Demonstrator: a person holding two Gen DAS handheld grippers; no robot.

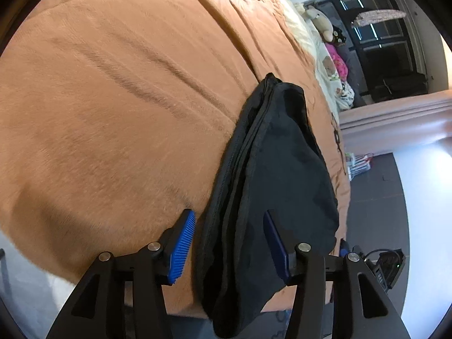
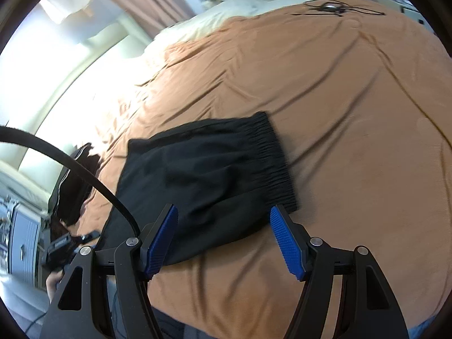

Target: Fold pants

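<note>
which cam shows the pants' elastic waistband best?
Right wrist view: the gathered waistband runs unobstructed along the right edge of the folded black pants. Left wrist view shows the pants edge-on, only stacked fold layers; no waistband discernible.

Plain black pants [image 2: 209, 180] lie on an orange-brown blanket [image 2: 339, 99]; the gripper pads [image 2: 286, 243] are ridged blue.

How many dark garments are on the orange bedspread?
2. The folded black pants with the elastic waistband lie near the bedspread's front edge; a second dark garment pile sits at its left edge. Others may be hidden.
</note>
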